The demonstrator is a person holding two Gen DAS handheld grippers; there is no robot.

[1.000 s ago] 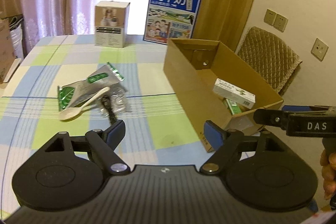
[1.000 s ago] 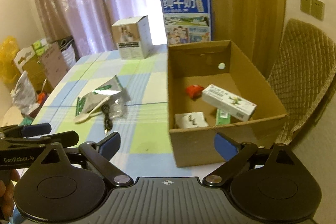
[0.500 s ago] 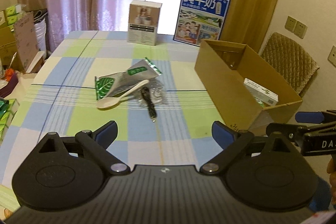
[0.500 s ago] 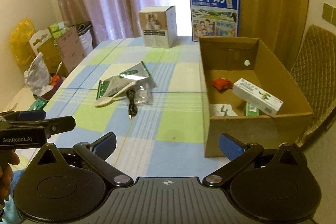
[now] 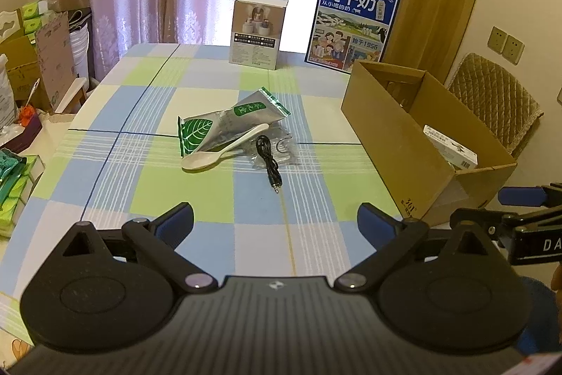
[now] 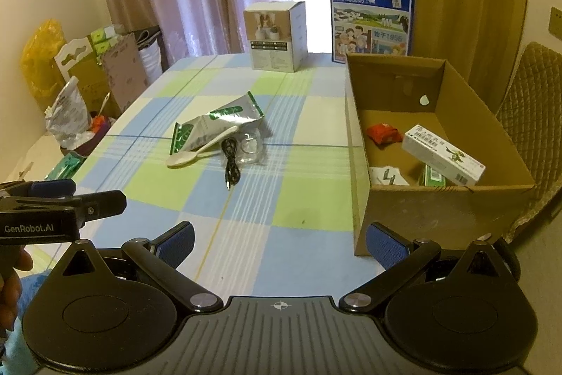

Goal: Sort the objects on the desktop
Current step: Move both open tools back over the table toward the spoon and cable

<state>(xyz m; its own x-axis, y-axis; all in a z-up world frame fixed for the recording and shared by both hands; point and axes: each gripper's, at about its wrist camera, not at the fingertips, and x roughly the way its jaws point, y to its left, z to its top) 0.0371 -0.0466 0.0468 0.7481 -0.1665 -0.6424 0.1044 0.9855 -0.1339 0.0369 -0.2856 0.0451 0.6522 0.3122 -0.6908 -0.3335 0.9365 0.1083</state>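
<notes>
A silver-green pouch, a white spoon, a black cable and a clear plastic bag lie together mid-table on the checked cloth. At the right stands an open cardboard box; in the right wrist view it holds a white carton, a red packet and a green box. My left gripper hovers near the table's front edge, short of the pile, its jaws opening with nothing between them. My right gripper is open and empty beside the box's near corner.
A small product box and a blue milk case stand at the table's far edge before the curtains. A quilted chair sits behind the cardboard box. Cartons and bags crowd the floor at the left.
Both grippers drew back from the cardboard box and swung left, so the pile now sits ahead. The left jaws spread wider. Nothing on the table moved.
</notes>
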